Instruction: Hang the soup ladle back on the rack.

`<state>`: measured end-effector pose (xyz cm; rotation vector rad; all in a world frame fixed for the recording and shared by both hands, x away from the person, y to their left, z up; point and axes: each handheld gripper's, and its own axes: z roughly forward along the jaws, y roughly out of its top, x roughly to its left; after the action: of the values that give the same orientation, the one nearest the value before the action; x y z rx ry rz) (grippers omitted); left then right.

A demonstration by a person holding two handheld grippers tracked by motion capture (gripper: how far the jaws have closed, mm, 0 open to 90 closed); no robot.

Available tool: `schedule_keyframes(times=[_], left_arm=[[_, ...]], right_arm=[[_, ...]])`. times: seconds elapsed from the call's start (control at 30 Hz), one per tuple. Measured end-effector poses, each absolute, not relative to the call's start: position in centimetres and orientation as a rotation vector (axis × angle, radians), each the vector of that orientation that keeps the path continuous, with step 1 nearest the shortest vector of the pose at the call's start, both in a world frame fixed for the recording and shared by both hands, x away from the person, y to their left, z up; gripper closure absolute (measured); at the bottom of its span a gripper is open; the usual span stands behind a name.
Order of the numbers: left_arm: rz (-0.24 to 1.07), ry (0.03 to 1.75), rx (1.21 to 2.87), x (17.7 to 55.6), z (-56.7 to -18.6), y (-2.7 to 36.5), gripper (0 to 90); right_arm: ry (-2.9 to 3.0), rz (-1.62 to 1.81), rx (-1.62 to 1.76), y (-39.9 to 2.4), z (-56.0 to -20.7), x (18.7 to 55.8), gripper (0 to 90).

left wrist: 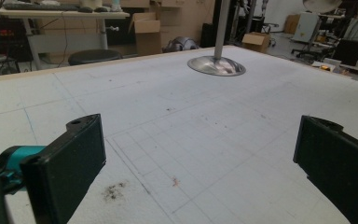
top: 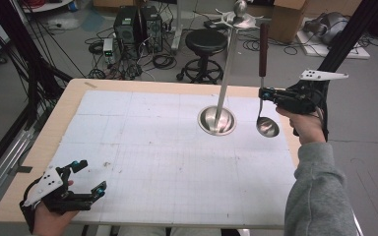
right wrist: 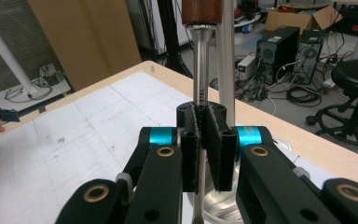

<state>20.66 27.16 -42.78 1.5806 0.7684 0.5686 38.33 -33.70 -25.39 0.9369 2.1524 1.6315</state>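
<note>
A metal ladle (top: 267,125) with a dark wooden handle (top: 263,49) hangs upright, bowl down, just above the table's right side. My right gripper (top: 265,93) is shut on its steel shaft (right wrist: 199,84), which runs up between the pads to the wooden grip (right wrist: 202,10). Beside it stands a utensil stand: a round steel base (top: 217,121), a slim pole (top: 228,59) and hooks at the top (top: 239,19). My left gripper (top: 92,177) rests open at the table's near left corner, nothing between its fingers (left wrist: 72,161). The stand's base (left wrist: 216,65) lies far ahead of it.
The table (top: 74,96) carries a white gridded mat (top: 167,162) with a few small stains. Beyond the far edge are a black stool (top: 205,42), computer towers (top: 138,27), cables and cardboard boxes (top: 288,17). A person's grey sleeve (top: 312,191) comes in at the right.
</note>
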Motion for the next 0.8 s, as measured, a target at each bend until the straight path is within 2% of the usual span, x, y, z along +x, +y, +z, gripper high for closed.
schedule_keyframes(times=[0.8], left_arm=[[0.571,0.769,1.579,20.63,-42.73,27.16,2.5]], right_arm=[[2.127,1.681,0.961,-33.77,-25.45,38.57,84.5]])
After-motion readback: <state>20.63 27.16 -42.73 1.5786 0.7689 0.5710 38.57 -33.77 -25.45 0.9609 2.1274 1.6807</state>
